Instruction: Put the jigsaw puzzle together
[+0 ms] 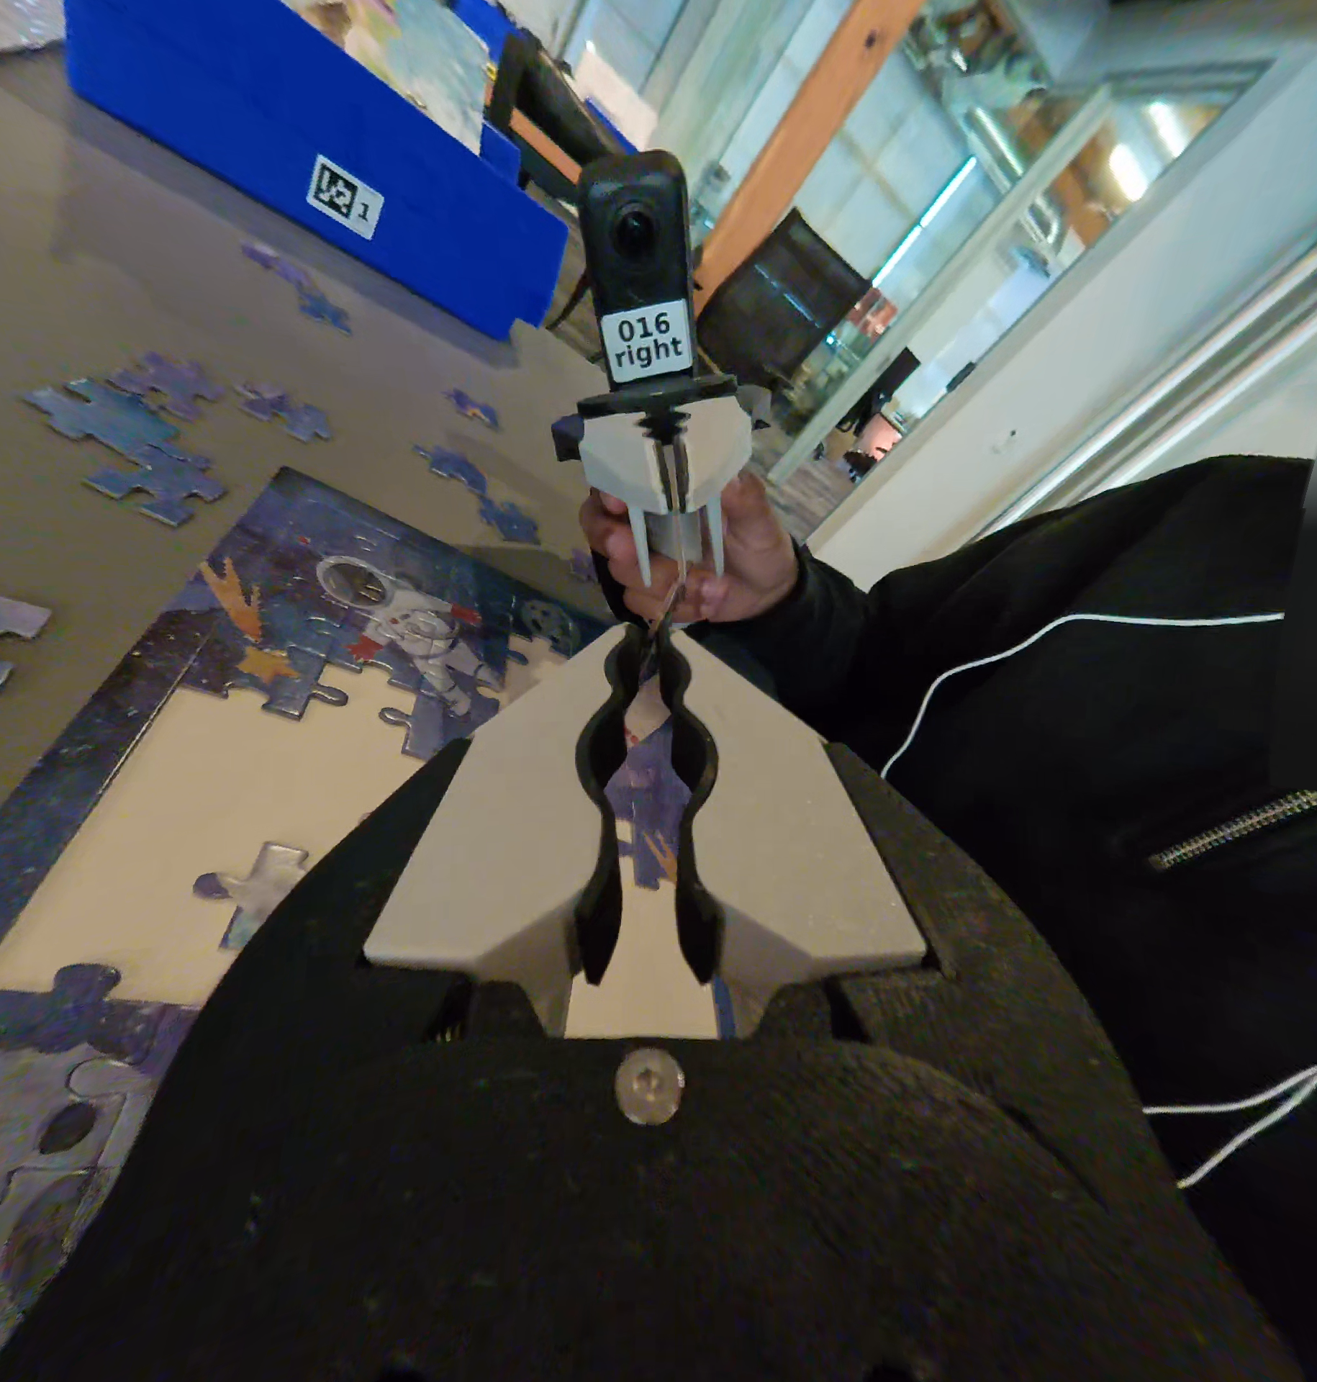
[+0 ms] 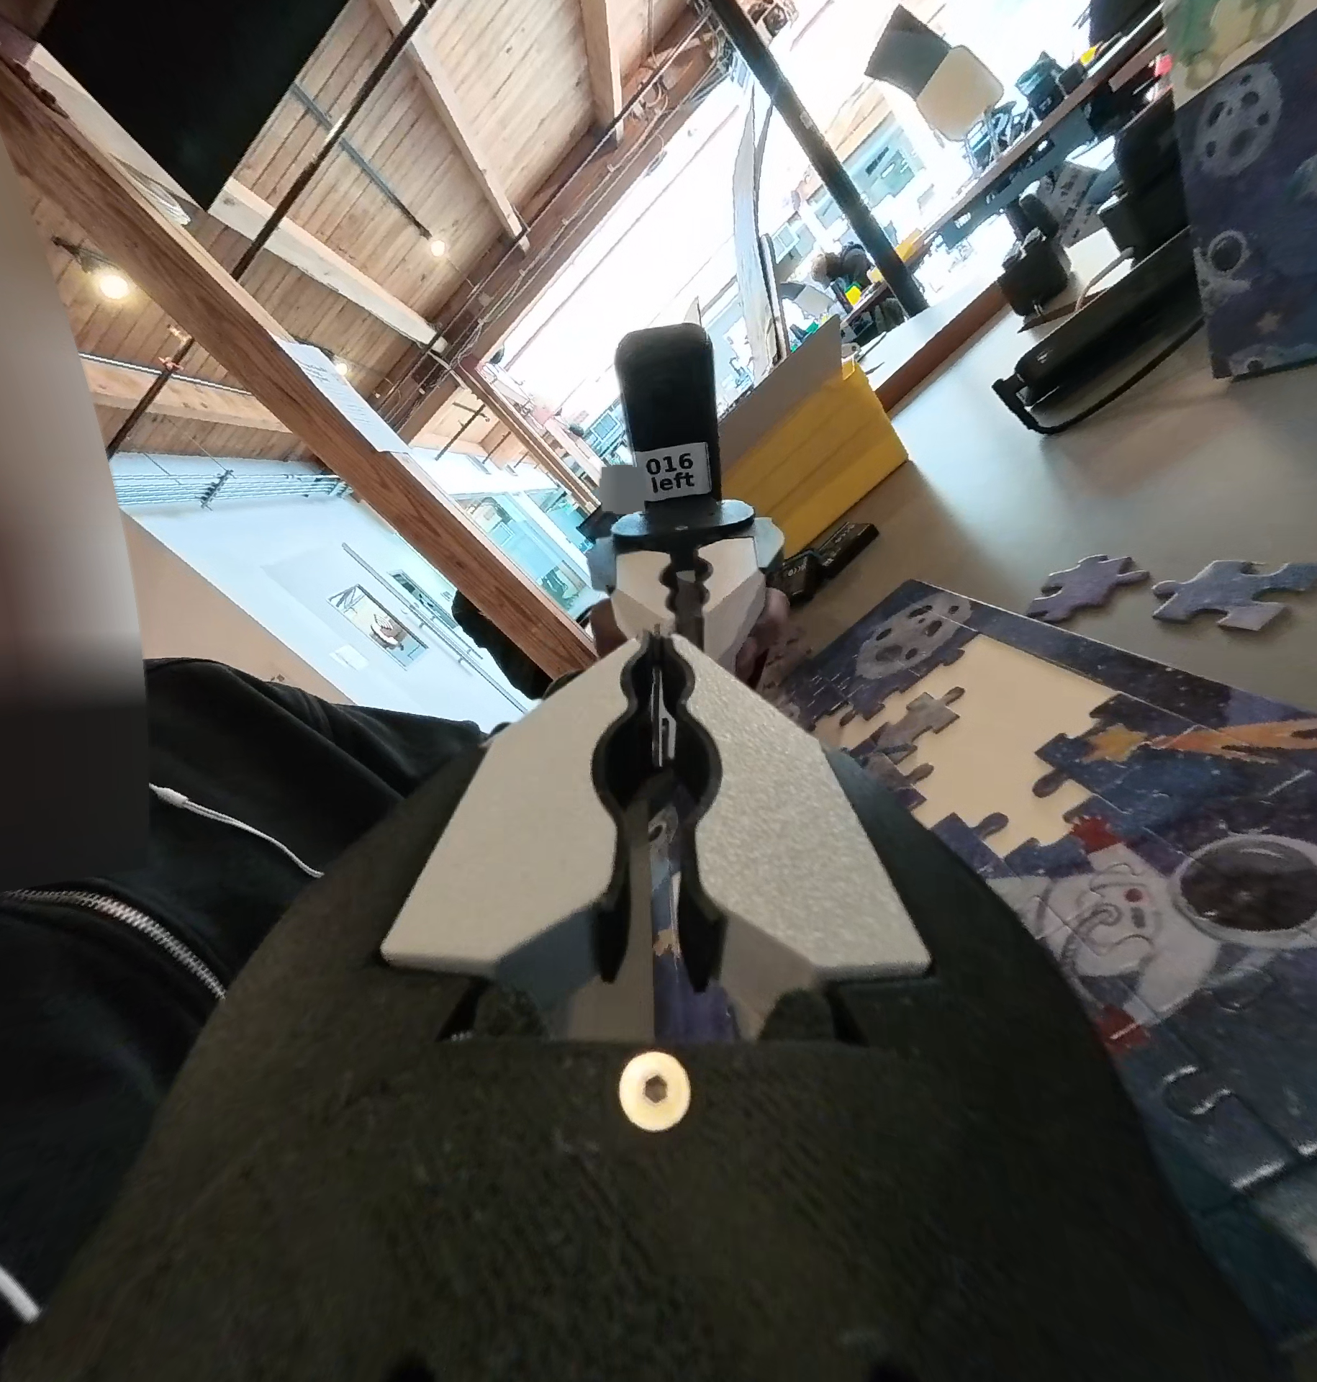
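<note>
Both grippers face each other in the air above the puzzle tray (image 1: 154,822). My left gripper (image 1: 646,636) is shut on a thin puzzle piece (image 1: 670,583) seen edge-on. The piece runs up into the jaws of my right gripper (image 1: 676,520), which is also shut on it. In the right wrist view the same piece (image 2: 661,710) stands edge-on between the right gripper's (image 2: 657,645) closed jaws, with the left gripper (image 2: 694,632) just beyond. The tray holds a partly joined space picture with an astronaut (image 1: 386,598), also in the right wrist view (image 2: 1164,897).
Loose blue pieces (image 1: 139,449) lie on the table beyond the tray, and one (image 1: 259,890) lies inside it. A blue bin (image 1: 304,149) stands at the back. The right wrist view shows two loose pieces (image 2: 1239,591), a yellow box (image 2: 812,441) and the puzzle box (image 2: 1269,187).
</note>
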Demonstrator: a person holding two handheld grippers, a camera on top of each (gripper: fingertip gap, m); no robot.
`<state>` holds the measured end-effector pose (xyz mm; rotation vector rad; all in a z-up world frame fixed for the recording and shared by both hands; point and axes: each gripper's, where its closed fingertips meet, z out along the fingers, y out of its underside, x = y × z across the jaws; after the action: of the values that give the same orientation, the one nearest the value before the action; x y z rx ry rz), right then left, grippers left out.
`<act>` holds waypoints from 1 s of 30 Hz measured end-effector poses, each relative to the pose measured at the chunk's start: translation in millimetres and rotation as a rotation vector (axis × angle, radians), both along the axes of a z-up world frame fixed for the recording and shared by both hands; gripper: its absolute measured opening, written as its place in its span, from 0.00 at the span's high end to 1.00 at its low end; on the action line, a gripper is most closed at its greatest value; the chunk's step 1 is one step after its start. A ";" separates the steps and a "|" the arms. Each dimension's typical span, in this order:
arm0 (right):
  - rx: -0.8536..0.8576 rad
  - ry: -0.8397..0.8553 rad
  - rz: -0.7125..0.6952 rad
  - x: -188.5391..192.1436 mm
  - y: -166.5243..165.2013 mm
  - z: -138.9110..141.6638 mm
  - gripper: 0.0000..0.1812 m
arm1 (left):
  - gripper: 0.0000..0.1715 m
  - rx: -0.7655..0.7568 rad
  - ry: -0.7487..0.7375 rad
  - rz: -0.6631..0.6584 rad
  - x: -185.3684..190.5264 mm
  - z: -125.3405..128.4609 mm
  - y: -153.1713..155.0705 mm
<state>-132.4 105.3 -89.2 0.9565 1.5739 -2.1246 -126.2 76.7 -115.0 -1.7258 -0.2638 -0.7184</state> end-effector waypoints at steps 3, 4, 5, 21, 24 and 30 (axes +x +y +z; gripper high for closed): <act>0.009 -0.005 0.002 0.1 0.4 -1.2 1.00 | 1.00 -0.014 0.016 0.003 -0.3 -2.9 0.5; 0.011 -0.007 0.000 -0.3 1.0 -1.2 1.00 | 1.00 -0.014 0.014 0.002 -0.4 -3.2 0.4; 0.010 -0.010 -0.001 -0.6 1.6 -1.3 1.00 | 1.00 -0.013 0.013 0.001 -0.4 -3.2 0.2; 0.018 -0.017 -0.006 -1.4 7.2 0.7 1.00 | 1.00 -0.007 0.001 -0.048 7.3 -1.3 -1.3; 0.038 0.056 -0.020 1.4 5.0 7.2 1.00 | 1.00 0.014 -0.006 0.017 -4.4 6.2 -6.8; 0.008 0.140 -0.068 2.5 14.9 21.2 1.00 | 1.00 0.207 -0.182 0.142 -39.1 38.1 -35.4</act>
<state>-129.9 120.2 -67.9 0.8932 1.6382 -2.2784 -165.3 41.3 -76.9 -1.4332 -0.4185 -0.7707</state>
